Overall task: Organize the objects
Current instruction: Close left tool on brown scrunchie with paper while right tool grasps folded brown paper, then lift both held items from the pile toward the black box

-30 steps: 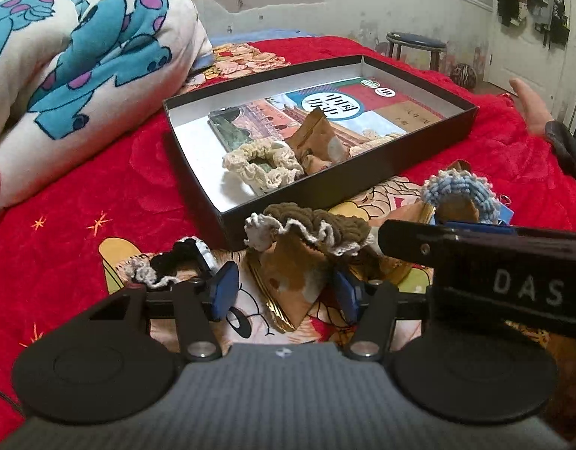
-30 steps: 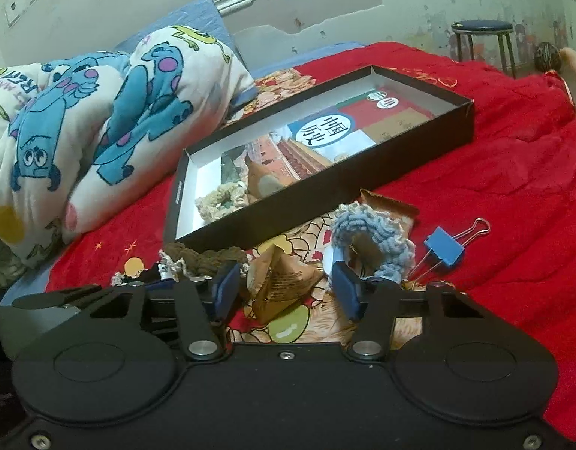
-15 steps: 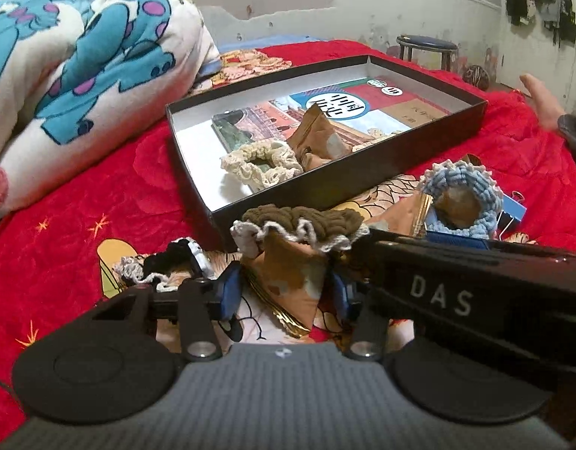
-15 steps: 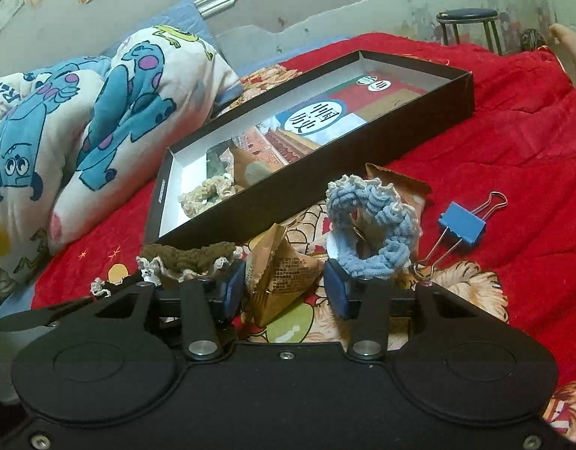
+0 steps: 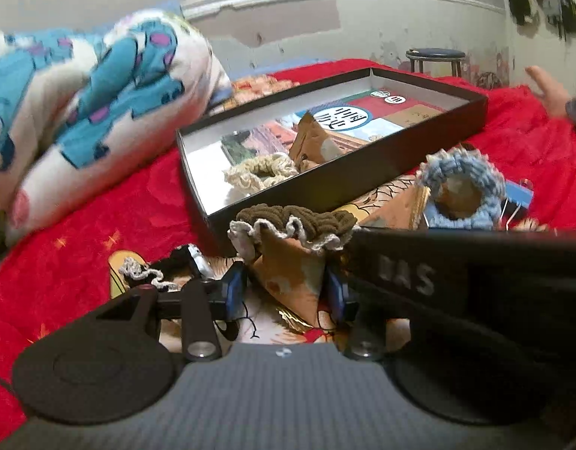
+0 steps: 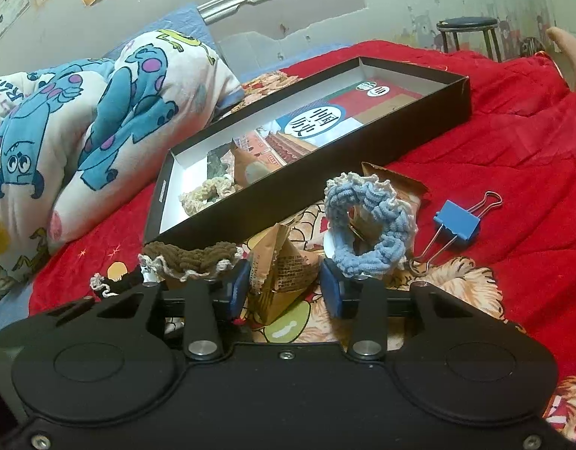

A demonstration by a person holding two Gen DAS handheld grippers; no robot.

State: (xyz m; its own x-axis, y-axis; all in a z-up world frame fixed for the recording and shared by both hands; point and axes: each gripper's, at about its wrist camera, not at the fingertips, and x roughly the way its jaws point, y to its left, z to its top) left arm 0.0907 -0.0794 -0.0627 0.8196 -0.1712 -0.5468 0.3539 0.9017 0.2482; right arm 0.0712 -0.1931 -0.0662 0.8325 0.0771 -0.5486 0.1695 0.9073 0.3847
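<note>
A brown triangular paper-wrapped packet (image 6: 284, 273) lies on the red bedspread (image 6: 512, 172) directly between the blue pads of the right tongs (image 6: 283, 288); these tongs are closing, the left pad right against the wrapper, the right pad still a little apart from it, so nothing is clamped yet. A second brown triangular packet (image 5: 291, 273), topped by a brown crocheted scrunchie with a cream frilled edge (image 5: 295, 221), stands between the pads of the left tongs (image 5: 286, 292); those tongs are partly apart, and whether the pads press its sides cannot be told. Just ahead and to the right of the right tongs a blue crocheted scrunchie with a cream edge (image 6: 366, 228) leans on another brown packet, and farther right lies a blue binder clip with wire handles (image 6: 458, 221). To the left of the left tongs sits a small black and white scrunchie (image 5: 168, 266). Beyond both tongs, a shallow black cardboard box (image 6: 317, 191) holds a cream scrunchie (image 5: 259, 170), a brown packet and a printed card. A cartoon-print blanket (image 6: 81, 120) is heaped far left; a person's hand (image 5: 546, 88) shows far right.
</note>
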